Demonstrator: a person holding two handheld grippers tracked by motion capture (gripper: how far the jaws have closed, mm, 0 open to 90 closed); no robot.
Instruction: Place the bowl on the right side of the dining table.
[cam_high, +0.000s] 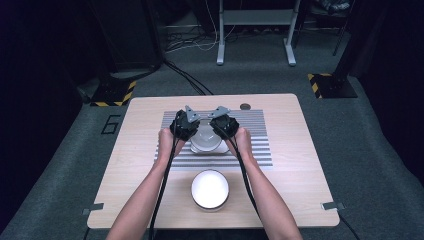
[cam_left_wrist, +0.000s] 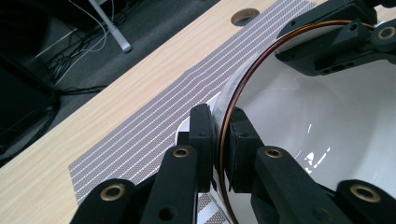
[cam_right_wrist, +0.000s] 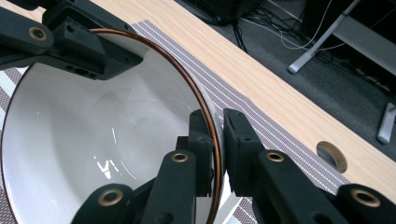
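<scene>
White bowl (cam_high: 205, 140): we judge it rigid, glossy, slippery, breakable. Left gripper (cam_left_wrist: 221, 122) and right gripper (cam_right_wrist: 217, 126) each clamp opposite rim edges; best hold there.

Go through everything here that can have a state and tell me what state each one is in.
Left gripper: shut on the bowl's rim.
Right gripper: shut on the rim at the opposite side.
Bowl: upright, empty, over the striped mat.
Second bowl: upright, free on the table.

We note the white copper-rimmed bowl (cam_high: 206, 141) on the striped woven mat (cam_high: 255, 135), mid wooden counter (cam_high: 300, 165); round white lamp (cam_high: 210, 189) before it.
</scene>
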